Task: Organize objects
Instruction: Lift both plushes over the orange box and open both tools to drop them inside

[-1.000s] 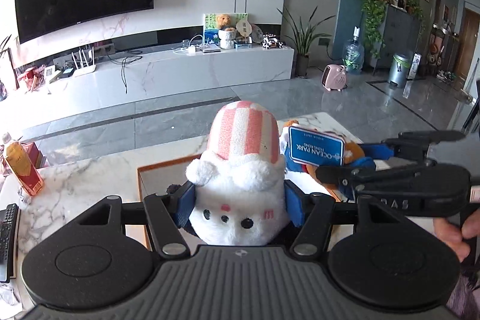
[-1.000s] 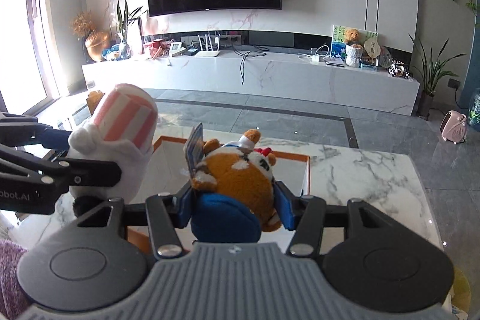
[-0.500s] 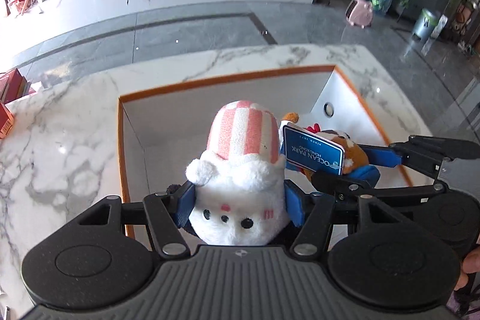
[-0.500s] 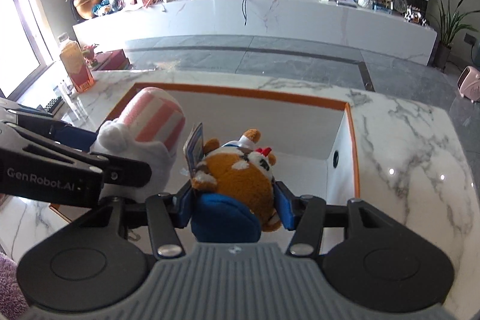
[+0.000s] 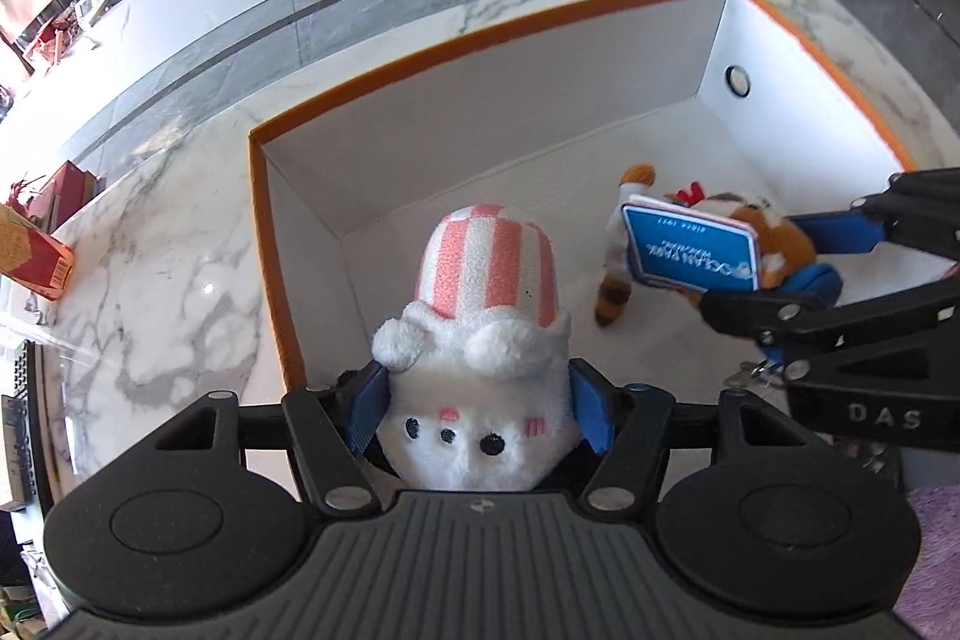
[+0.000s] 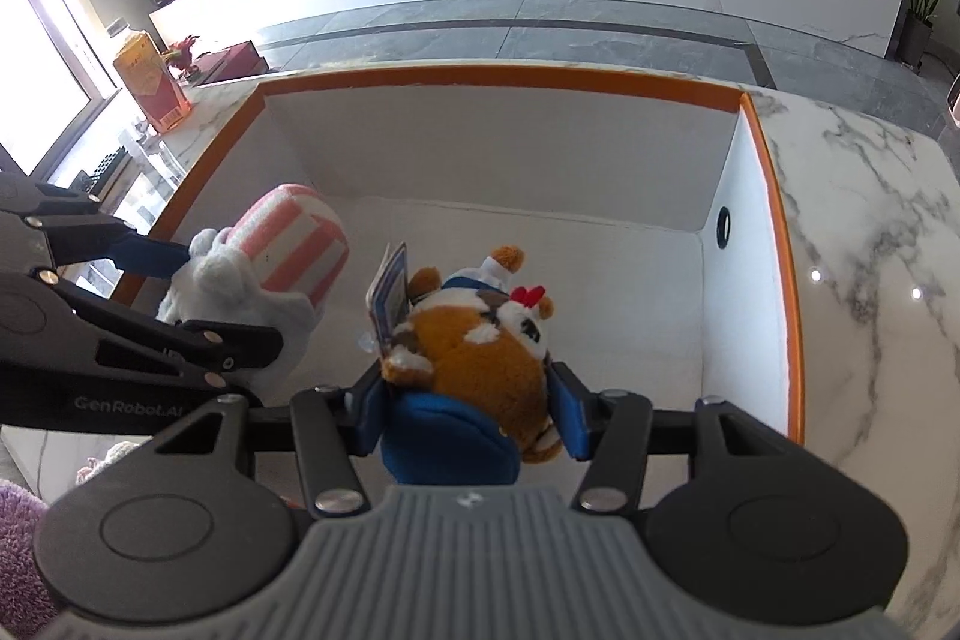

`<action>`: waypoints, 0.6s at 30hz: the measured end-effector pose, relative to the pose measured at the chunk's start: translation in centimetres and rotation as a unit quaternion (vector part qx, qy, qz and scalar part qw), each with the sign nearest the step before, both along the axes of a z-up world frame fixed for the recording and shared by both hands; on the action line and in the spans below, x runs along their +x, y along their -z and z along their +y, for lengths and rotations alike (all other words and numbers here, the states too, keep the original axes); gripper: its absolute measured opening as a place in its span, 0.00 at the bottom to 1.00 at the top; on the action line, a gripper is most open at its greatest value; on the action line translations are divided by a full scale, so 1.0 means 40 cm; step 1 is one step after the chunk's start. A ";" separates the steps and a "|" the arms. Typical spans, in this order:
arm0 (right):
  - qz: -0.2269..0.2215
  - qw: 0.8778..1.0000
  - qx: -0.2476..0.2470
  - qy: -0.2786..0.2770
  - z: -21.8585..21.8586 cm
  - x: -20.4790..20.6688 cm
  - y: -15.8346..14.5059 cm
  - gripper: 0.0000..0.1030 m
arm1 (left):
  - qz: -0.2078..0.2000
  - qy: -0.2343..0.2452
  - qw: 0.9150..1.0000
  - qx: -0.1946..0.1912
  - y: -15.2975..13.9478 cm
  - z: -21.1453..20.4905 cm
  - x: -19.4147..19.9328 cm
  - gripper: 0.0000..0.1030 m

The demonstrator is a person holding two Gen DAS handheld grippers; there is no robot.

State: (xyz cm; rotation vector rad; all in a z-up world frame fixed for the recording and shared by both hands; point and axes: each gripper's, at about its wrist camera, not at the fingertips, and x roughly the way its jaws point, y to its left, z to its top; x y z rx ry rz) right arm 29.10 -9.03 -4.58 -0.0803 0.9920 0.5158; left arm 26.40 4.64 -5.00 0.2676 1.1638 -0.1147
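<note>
Left gripper (image 5: pixel 477 409) and right gripper (image 6: pixel 471 415), both inside the orange-rimmed box (image 5: pixel 480 13).
Left jaws opening, white plush (image 5: pixel 480 370) between them; right pads clamp brown plush (image 6: pixel 480 346), blue tag (image 5: pixel 690 250) attached. Box on marble table (image 5: pixel 162 256).

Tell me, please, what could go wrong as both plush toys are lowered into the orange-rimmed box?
1. The left gripper jaws are opening around the white plush with the pink striped hat, which may drop and tumble rather than settle.
2. The blue tag on the brown plush hangs near the white one; it might snag.
3. The two grippers work close together inside the box and could collide.
</note>
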 end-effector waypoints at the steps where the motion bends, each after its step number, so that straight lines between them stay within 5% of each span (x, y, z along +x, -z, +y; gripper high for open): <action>1: 0.002 1.000 0.000 -0.001 0.002 0.003 0.000 0.55 | 0.001 -0.002 1.000 0.000 0.003 0.003 0.000 0.72; 10: 0.024 1.000 0.010 -0.009 0.034 0.005 0.011 0.55 | 0.006 0.011 1.000 0.021 0.017 -0.006 -0.006 0.77; 18: 0.038 0.999 0.002 -0.009 0.041 0.004 0.033 0.55 | -0.005 -0.002 1.000 -0.023 0.003 0.032 -0.026 0.79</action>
